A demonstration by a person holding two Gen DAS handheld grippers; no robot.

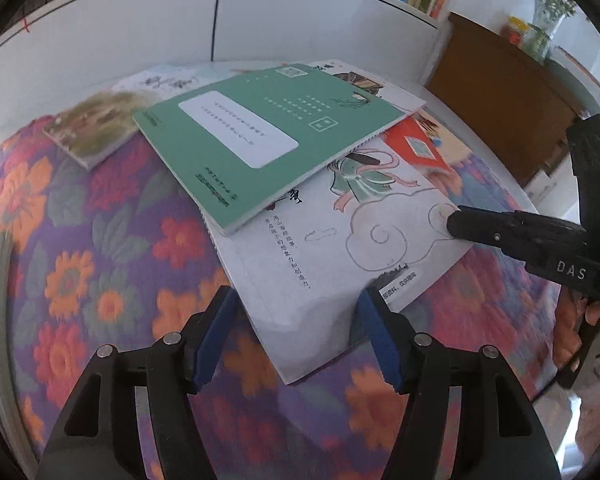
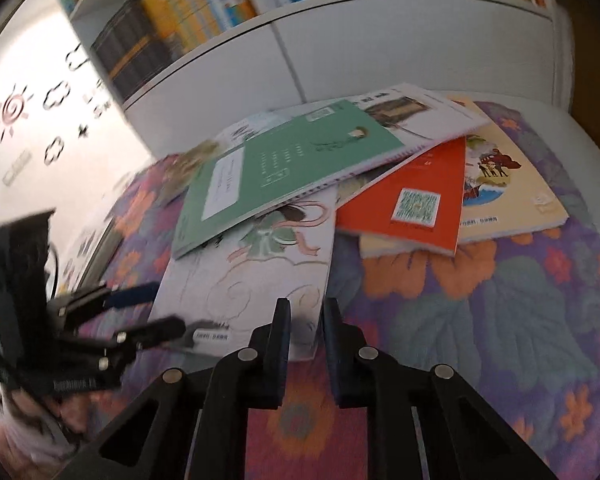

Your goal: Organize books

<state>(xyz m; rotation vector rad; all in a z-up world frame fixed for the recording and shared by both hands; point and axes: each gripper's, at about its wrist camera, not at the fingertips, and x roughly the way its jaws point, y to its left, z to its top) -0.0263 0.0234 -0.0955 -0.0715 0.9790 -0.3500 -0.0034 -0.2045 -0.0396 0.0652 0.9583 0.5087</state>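
Our left gripper (image 1: 296,312) has black angular arms, blue finger pads (image 1: 380,340) and round silver screws; our right gripper (image 2: 306,320) matches it, its black side lettered "DAS" in white.

Soft daylight, motion blur, fisheye vignetting

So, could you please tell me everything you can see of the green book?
The green book is a thin paperback with a white label panel, small white print and a code square on its cover. It lies closed and flat, skewed, atop the white picture book and other books on the floral cloth. No tool touches it.
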